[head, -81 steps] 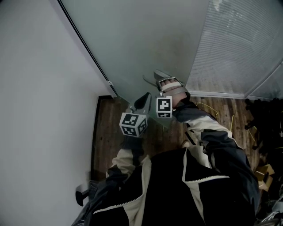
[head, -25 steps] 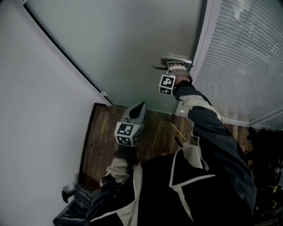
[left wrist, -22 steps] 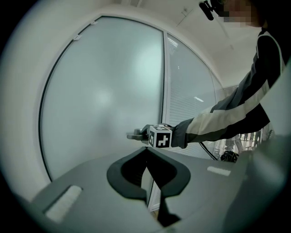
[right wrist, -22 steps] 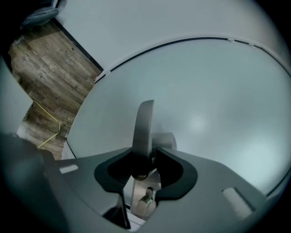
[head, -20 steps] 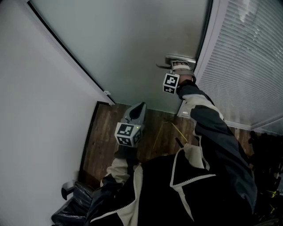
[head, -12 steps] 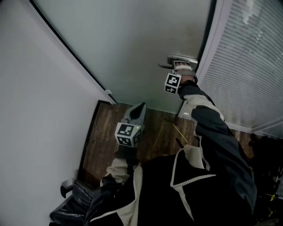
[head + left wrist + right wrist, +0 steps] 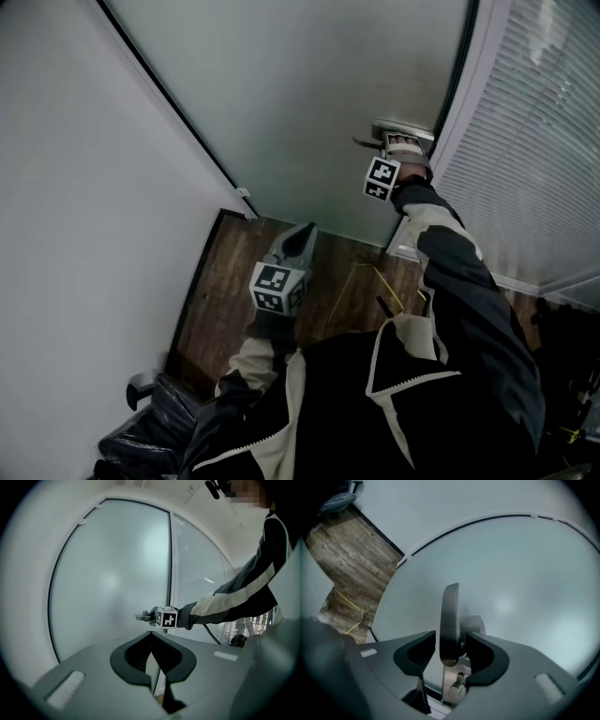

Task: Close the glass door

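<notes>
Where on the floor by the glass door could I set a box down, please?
Bare wooden floor lies between the white wall and the left gripper, below the glass door. Right of that gripper a yellow cable crosses it; a black bag crowds lower left, dark clutter far right.

Light in the room is dim, cool and even, with one soft pale glow on the frosted glass door (image 7: 110, 592) and no hard shadows. The wooden floor (image 7: 220, 281) and the person's jacket (image 7: 328, 412) read very dark. Both gripper views bend straight edges into curves, fade to black at the corners and blur whatever is closest to the lens.
</notes>
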A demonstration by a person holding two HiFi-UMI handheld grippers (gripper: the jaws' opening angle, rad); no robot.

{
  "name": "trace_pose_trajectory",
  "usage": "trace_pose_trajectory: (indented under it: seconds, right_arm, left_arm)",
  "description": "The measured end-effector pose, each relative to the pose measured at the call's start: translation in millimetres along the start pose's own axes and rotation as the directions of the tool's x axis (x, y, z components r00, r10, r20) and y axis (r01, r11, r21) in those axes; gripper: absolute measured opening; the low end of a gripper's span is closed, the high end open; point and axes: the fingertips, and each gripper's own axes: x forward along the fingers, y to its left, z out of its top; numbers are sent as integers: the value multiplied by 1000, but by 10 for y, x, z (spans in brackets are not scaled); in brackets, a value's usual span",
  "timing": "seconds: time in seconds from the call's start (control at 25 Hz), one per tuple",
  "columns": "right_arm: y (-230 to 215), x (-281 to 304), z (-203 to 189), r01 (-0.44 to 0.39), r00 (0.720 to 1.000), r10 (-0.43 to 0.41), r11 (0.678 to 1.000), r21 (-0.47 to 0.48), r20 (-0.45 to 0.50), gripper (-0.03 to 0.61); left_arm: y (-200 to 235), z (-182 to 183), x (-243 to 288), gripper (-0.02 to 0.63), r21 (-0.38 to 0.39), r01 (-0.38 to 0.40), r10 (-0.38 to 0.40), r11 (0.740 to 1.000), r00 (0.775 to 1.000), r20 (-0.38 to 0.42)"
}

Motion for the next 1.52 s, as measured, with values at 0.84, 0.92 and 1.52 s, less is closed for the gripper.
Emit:
trace_pose_trajectory:
  seconds: [0.84,0.92,1.52]
  right_arm:
    - [508,-3073,1803,-555,766,-103,391,734,634,5]
    - [595,-3187,1900,-560,768,-104,369,742,632,3]
    - [1180,-4021,2833,-547,789,-91,348,762,608,1]
  left_arm:
    - [582,88,-877,3,-96,5,5,995,995,104]
    - [577,81,-986,3,-77,19,-11,997,994,106]
    - [816,-238,-2206,3,-29,1,1,1000,996,89]
